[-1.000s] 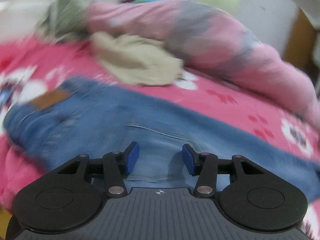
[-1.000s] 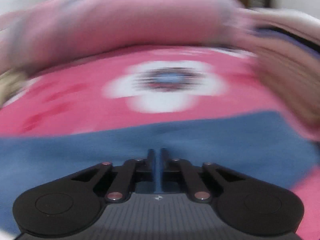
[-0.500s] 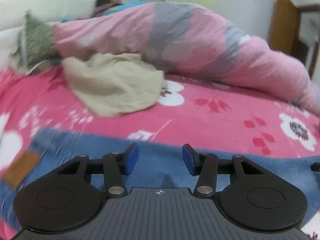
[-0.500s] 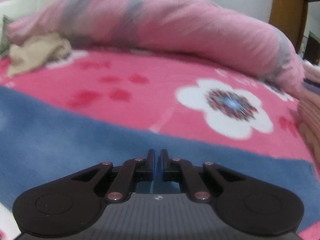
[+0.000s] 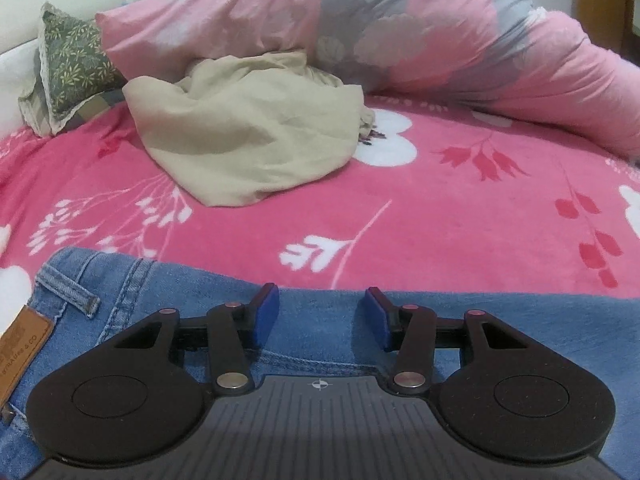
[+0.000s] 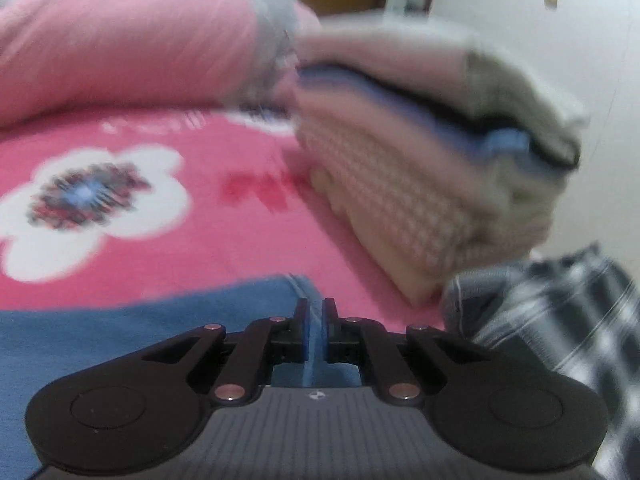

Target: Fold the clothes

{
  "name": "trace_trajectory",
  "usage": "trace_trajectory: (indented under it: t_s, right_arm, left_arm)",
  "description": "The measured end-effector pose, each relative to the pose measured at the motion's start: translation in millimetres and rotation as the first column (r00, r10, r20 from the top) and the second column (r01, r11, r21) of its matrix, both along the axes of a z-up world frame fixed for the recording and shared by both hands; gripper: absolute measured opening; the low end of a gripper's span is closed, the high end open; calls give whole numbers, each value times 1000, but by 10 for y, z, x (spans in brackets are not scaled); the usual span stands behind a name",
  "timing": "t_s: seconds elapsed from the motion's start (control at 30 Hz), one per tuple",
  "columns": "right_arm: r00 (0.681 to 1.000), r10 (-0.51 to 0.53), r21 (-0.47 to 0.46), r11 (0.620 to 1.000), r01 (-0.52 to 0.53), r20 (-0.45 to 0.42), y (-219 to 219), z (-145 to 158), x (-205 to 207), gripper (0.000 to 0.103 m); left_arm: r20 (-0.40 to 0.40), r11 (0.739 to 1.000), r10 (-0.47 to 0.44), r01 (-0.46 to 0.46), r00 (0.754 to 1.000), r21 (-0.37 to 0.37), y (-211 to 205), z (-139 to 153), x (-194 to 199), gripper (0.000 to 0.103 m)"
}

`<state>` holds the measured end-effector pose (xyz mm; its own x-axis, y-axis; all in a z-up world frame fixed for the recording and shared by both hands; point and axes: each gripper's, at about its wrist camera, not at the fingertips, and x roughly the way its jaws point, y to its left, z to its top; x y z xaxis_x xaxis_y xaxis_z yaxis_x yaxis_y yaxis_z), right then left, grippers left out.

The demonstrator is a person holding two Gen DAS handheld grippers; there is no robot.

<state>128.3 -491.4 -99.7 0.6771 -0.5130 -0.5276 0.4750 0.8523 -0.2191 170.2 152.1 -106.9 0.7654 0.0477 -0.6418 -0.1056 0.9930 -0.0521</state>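
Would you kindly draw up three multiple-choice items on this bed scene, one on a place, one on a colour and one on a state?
1. Where does the beige garment lie?
A. On the pink floral bedspread, in front of the duvet
B. On the jeans
C. On the folded stack

2. What colour are the jeans?
A. Black
B. Blue
C. White

3. How is the right gripper?
A. Wide open
B. Shut on blue denim
C. Shut on the plaid cloth

Answers: 1 A, it rests on the bedspread, apart from the jeans. 2 B, blue denim. 3 B, a denim fold sits between its closed fingers.
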Motion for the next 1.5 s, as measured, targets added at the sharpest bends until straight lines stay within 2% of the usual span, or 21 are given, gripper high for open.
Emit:
trace_trajectory:
  t_s: [0.07,0.13,0.2,0.27,0.37,0.4,0.5,0.63,0.67,0.73,0.8,0.93,0.97,1.0,1.07,1.17,1.2,1.27,1.37,1.4,1.5]
  right_arm:
    - [992,118,9,993,-118,45,456,161,-11,5]
    - [950,308,9,951,-309,61,1067,300,-26,5]
    - [851,523,5,852,-524,51,1752,364,-29,6]
    - [722,691,59,720,-692,40,2386,335,45,6]
    - [550,834,193,536,-822,26,3244,181,179,5]
    - [530,848,215,515,-830,13,3450,116,229,5]
    - [537,842,251,531,-809,-50,3881,-155,529,5]
    - [724,684,193,725,-661,-88,3863,-168,850,6]
    - [756,650,206,752,-626,-76,3838,-110,847,6]
    - [761,649,291,727,-622,6,3766,68,632,7]
    - [714,695,316,661,-680,84,3794,218,313,7]
    - [491,852,313,423,-851,184,3921,182,-345,8]
    - [459,873,306,397,-865,166,3922,88,-447,8]
    - [471,876,297,424,-856,106,3901,-29,-493,8]
    - [544,839,267,527,-807,-14,3805,-189,-534,7]
    - [656,755,271,631,-727,1,3596,-30,-652,9]
    - [669,743,263,643,-719,14,3577,39,-707,9]
    - [610,787,260,572,-778,93,3713,187,-832,9]
    - [468,860,307,398,-865,204,4051,308,-946,9]
    - [438,875,315,364,-877,206,4171,295,-953,9]
    - [404,901,295,348,-890,157,4347,206,-1043,10]
  left_arm:
    - [0,1000,7,-7,1000,-10,18,74,-34,48]
    - [9,1000,6,-6,1000,-3,47,152,-134,49]
    - [19,1000,10,-10,1000,16,84,221,-278,51]
    - [30,999,14,-15,999,36,121,290,-423,52]
    - [42,998,21,-24,999,65,188,299,-573,53]
    - [39,998,24,-26,999,65,221,282,-600,53]
    - [17,999,39,-40,999,36,350,192,-627,53]
    - [13,999,32,-31,999,-32,507,76,-627,54]
    - [19,999,25,-24,1000,-37,523,71,-634,54]
    - [27,999,9,-8,1000,-34,531,66,-636,55]
    - [34,1000,-2,3,999,-29,532,48,-636,56]
    - [45,1000,-15,16,999,-13,518,25,-634,57]
    - [47,1000,-16,17,999,-11,518,22,-638,57]
    - [48,1000,-21,21,999,-10,523,19,-643,57]
    - [50,999,-30,31,998,-8,536,13,-651,57]
    - [51,999,-47,47,998,-2,552,7,-662,57]
    - [50,999,-53,53,997,-1,557,5,-662,57]
    - [44,998,-65,64,997,7,559,9,-656,57]
    - [32,997,-76,75,997,11,562,21,-643,57]
    - [30,997,-77,76,997,8,566,23,-639,57]
    - [29,997,-79,79,996,-2,586,22,-639,57]
